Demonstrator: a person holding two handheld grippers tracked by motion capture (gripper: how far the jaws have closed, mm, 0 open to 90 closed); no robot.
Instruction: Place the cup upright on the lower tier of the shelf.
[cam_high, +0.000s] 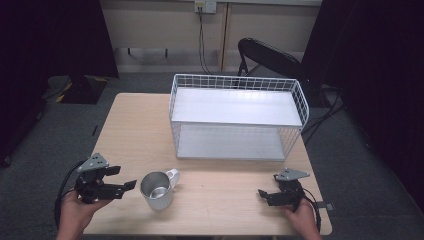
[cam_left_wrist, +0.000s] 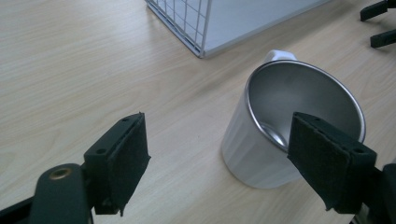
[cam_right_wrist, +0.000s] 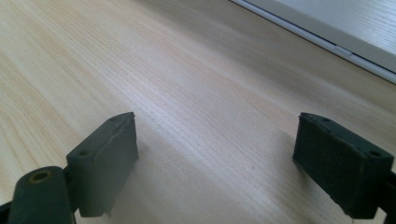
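Note:
A white mug (cam_high: 158, 189) with a steel inside and a white handle stands upright near the table's front edge, left of centre. My left gripper (cam_high: 126, 179) is open just to the mug's left, jaws pointing at it, a short gap between them. In the left gripper view the mug (cam_left_wrist: 280, 135) sits ahead and to the right, partly behind the right jaw; the gripper (cam_left_wrist: 233, 158) holds nothing. My right gripper (cam_high: 268, 190) rests open near the front right of the table, pointing left. In the right gripper view its jaws (cam_right_wrist: 224, 163) stand wide apart over bare wood.
A white wire rack (cam_high: 237, 116) with two white shelves stands on the far half of the wooden table (cam_high: 135, 130). Its corner (cam_left_wrist: 196, 28) appears in the left gripper view. A black folding chair (cam_high: 272, 57) stands behind the table. Grey carpet surrounds it.

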